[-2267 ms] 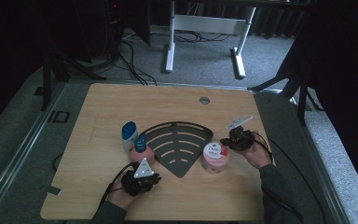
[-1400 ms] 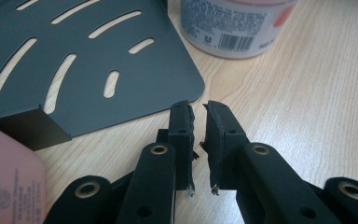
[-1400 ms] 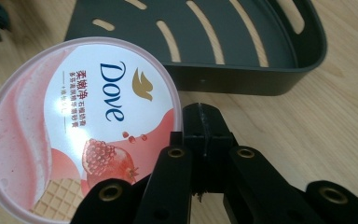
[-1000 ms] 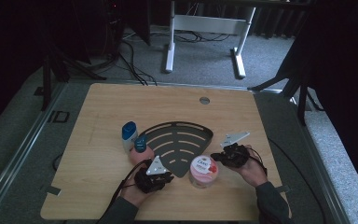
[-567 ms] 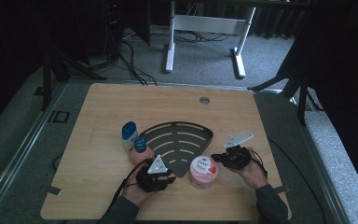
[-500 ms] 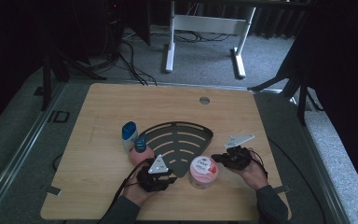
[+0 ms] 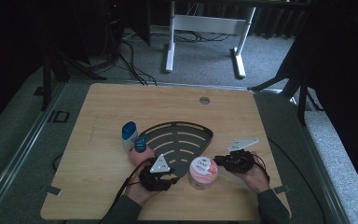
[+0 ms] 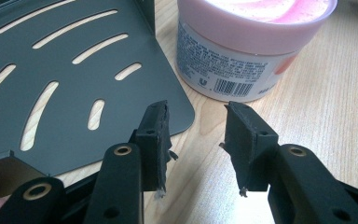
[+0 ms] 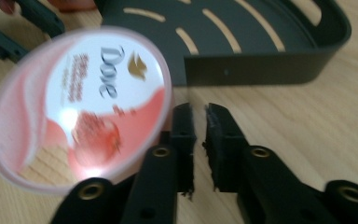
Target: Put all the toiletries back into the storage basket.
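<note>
A pink Dove jar stands upright on the wooden table, just off the near corner of the dark slotted tray. My left gripper lies left of the jar. In the left gripper view it is open; its jaws have just been opening with bare wood between them, the jar ahead and the tray corner at the left jaw. My right gripper points at the jar from the right. Its jaws have just parted to a narrow empty gap, with the jar beside the left jaw.
A white bottle with a blue cap and a second blue-capped bottle stand at the tray's left edge. A round hole sits near the table's far edge. A desk frame and cables lie on the floor beyond.
Since the earliest frame the jar has moved from the tray's right edge toward the near side, with my right gripper alongside. Both hands have barely shifted over the last second.
</note>
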Tool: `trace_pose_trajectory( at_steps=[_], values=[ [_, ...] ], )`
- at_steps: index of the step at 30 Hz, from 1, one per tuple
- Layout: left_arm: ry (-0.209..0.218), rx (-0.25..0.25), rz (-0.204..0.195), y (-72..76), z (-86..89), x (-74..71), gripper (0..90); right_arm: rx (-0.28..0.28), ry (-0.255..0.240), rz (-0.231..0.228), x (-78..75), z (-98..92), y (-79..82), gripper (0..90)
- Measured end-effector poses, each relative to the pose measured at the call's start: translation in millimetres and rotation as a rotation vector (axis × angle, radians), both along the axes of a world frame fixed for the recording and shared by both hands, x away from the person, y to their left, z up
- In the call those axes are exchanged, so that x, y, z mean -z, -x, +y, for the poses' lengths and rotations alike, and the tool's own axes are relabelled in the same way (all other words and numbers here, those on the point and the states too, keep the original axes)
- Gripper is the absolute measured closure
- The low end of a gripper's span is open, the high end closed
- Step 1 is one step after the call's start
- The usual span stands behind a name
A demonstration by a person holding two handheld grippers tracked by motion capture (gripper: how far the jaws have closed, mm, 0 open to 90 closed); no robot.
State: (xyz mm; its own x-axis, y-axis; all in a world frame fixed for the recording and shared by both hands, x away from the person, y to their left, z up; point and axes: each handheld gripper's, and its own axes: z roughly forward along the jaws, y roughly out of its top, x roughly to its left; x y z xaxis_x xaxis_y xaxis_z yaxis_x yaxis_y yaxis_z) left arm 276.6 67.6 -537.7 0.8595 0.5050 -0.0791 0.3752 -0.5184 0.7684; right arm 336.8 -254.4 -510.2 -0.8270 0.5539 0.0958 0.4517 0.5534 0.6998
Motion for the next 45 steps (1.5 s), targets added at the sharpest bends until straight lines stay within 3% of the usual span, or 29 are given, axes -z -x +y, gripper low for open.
trace_pose_trajectory(
  at_steps=[12, 23, 35, 45],
  values=[
    [0.018, -0.012, -0.01, -4.6, -2.8, 1.5, 57.0, 0.009, -0.043, 0.022, 14.9, -20.9, 9.6, 56.9],
    [0.035, -0.014, -0.006, -8.4, -5.6, 4.1, 51.1, -0.023, -0.057, 0.014, 20.7, -21.8, 13.6, 54.9],
    [0.073, 0.061, 0.008, -12.5, -15.5, 6.7, 43.5, -0.092, -0.089, 0.0, 21.2, -28.1, 23.4, 50.5],
    [0.09, 0.107, 0.004, -14.2, -27.3, 7.5, 37.9, -0.187, -0.091, -0.017, 21.4, -23.4, 32.4, 44.9]
  ],
)
